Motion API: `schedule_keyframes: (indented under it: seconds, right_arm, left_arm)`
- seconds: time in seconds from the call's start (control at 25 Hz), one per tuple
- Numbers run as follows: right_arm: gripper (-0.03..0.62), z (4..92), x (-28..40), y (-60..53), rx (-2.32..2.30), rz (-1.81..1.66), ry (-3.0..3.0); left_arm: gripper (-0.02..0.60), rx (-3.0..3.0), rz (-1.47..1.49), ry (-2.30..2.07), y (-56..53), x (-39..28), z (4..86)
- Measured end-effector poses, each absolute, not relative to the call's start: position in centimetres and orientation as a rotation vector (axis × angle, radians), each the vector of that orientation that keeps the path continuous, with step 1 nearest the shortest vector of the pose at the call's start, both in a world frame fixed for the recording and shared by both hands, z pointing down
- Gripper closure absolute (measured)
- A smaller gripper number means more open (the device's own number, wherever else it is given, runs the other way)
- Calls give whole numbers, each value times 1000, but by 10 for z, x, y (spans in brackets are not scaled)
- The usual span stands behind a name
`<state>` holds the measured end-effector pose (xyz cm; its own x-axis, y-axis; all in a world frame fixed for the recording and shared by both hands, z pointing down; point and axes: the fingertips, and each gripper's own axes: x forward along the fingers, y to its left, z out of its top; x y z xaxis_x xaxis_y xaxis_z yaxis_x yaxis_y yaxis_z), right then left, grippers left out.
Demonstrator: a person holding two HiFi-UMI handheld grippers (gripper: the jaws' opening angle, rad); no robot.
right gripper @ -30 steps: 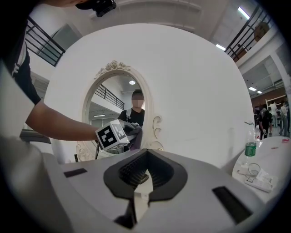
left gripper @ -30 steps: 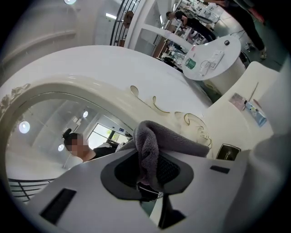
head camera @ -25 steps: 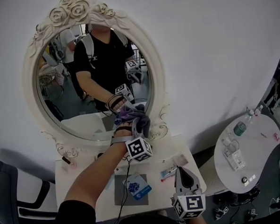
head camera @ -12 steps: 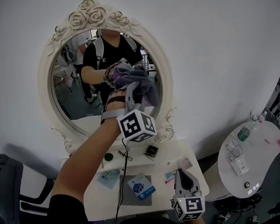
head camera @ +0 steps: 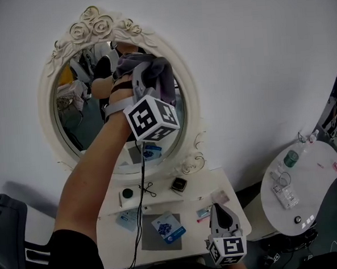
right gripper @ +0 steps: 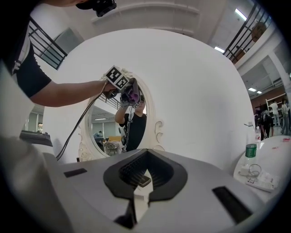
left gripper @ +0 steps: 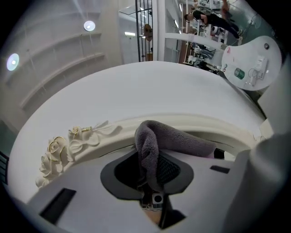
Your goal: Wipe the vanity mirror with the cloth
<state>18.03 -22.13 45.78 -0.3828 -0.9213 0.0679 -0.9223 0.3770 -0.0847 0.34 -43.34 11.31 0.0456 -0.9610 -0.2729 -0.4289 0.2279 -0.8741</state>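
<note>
Oval vanity mirror (head camera: 79,116): smooth glass inside a cream frame (head camera: 192,101), matte and moulded, with carved roses (head camera: 93,22) at the crown and curled scrolls at the foot. Stands upright at the back of a white vanity table (head camera: 203,188), against a plain white wall.

Grey cloth (head camera: 156,75), thick and nubby like terry, bunched into a soft roll. Pressed against the upper part of the glass, close under the rose crest and beside the inner rim of the frame. Seen in the left gripper view as a folded loop (left gripper: 173,141) draped across the right-hand pad.

Left gripper (head camera: 142,76), raised high on an outstretched bare arm: grey plastic body, black ribbed pads, a black-and-white marker cube (head camera: 151,118) behind. Jaws clenched on a fold of the cloth, with fabric filling the gap between the pads (left gripper: 169,169). Thin black cable (head camera: 141,195) hanging down from it to the tabletop.

Right gripper (head camera: 218,209), low over the front right corner of the vanity table, aimed towards the mirror and well apart from it. Jaws pressed together, only a hairline slit between them, gripping nothing.

On the tabletop: a blue card (head camera: 168,226) on a square grey mat (head camera: 149,240), a small dark square box (head camera: 179,184), and a round dark-green disc (head camera: 127,194). Off to the right, a round white side table (head camera: 317,187) with a clear, green-capped bottle (head camera: 290,158).
</note>
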Motion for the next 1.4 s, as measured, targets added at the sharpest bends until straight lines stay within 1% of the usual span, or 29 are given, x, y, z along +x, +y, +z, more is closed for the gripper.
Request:
schedule_keyframes:
  seconds: [0.32, 0.72, 0.96, 1.16, 1.24, 1.4]
  right_arm:
    - [583, 463, 178, -232, 1737, 191, -2587]
    - [583, 468, 172, -238, 1715, 206, -2590]
    - [583, 468, 177, -237, 1728, 207, -2580]
    - [583, 465, 178, -231, 1734, 190, -2580]
    - [583, 463, 178, -227, 1733, 177, -2580]
    - [583, 460, 180, -222, 1737, 172, -2579]
  left_arm:
    - [506, -1433, -733, 1419, -447, 38, 170]
    - [506, -1526, -864, 1292, -458, 69, 276]
    - [506, -1630, -927, 1277, -460, 70, 349]
    - [508, -1710, -1002, 1299, -458, 58, 408]
    - [508, -1762, -989, 1336, -456, 51, 427]
    - [507, -2025, -795, 1513, -446, 37, 438]
